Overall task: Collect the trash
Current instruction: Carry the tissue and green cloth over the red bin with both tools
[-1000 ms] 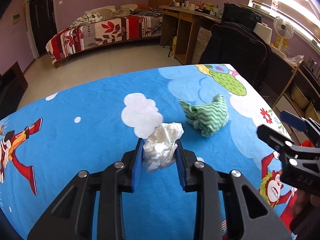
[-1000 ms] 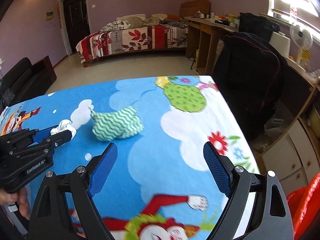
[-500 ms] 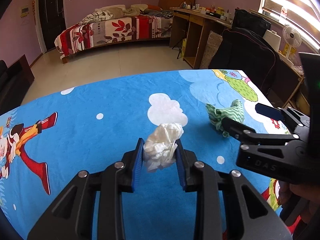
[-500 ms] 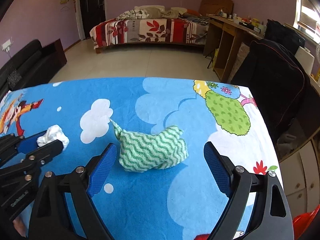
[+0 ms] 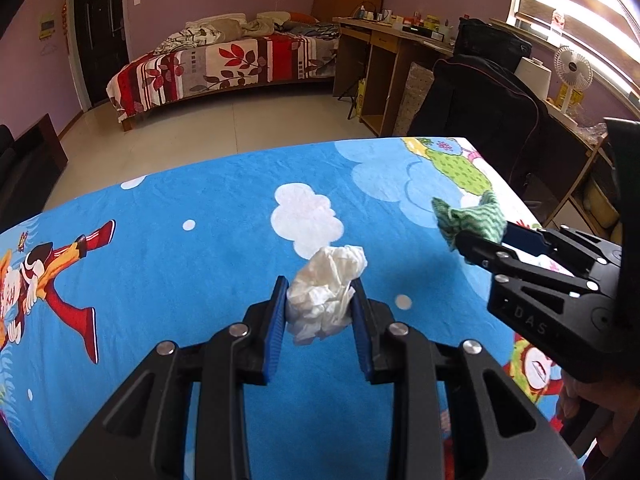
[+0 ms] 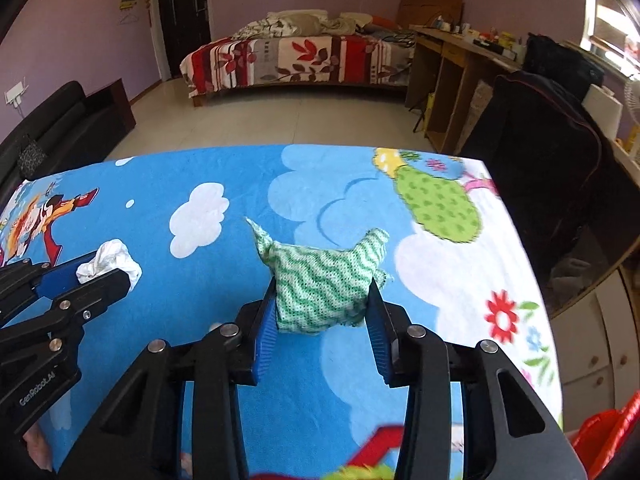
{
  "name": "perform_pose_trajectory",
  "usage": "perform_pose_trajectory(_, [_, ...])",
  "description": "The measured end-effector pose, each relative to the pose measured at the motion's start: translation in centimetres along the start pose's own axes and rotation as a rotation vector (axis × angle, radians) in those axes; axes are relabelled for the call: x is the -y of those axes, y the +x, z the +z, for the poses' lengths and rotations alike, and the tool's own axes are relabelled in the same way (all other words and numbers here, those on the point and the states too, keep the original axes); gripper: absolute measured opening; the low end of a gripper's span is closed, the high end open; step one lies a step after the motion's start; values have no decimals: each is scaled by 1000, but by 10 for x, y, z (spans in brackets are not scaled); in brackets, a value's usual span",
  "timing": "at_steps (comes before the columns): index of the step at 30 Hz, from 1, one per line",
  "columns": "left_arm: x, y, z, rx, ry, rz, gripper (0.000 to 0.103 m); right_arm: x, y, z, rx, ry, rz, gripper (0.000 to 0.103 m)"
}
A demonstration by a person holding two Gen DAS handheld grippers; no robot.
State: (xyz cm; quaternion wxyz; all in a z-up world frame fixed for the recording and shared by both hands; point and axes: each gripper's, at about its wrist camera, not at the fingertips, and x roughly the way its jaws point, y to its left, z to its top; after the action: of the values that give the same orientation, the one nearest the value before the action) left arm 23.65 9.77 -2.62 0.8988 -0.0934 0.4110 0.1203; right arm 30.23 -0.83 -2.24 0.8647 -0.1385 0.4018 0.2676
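Right claw [image 6: 322,312] shown pressed onto the green zigzag cloth [image 6: 320,276], jaws just closed in from wide, both blue pads flat against its flanks. Cloth lay directly ahead of that claw, centred between the jaws, bulk bunched at the pads and two peaks rising beyond the tips: one pointed corner toward the left, one blunter toward the right. Long axis ran across the jaw line, so pinched through its shorter width. Underside appeared at or just above the blue cartoon cover of the desk [image 6: 224,292]; contact could not be told for certain.

Left claw [image 5: 320,308] shown pinching the crumpled white tissue [image 5: 326,292], wad filling the narrow gap and bulging above the tips, apparently clear of the desk. Seen from the right wrist, held to the left of the cloth and apart from it.

Governing relation, as judged: cloth already enclosed, hence next move likely a straight lift, not a reach. Red container edge [image 6: 600,432] glimpsed at lower right, off the desk edge, on the right claw's side; possibly the bin, too little visible to confirm.
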Motion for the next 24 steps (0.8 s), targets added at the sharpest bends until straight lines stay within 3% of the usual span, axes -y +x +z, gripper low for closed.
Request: perform_pose_trajectory(24, [102, -93, -50, 68, 76, -61, 30, 74, -150, -85, 115, 113, -100, 39])
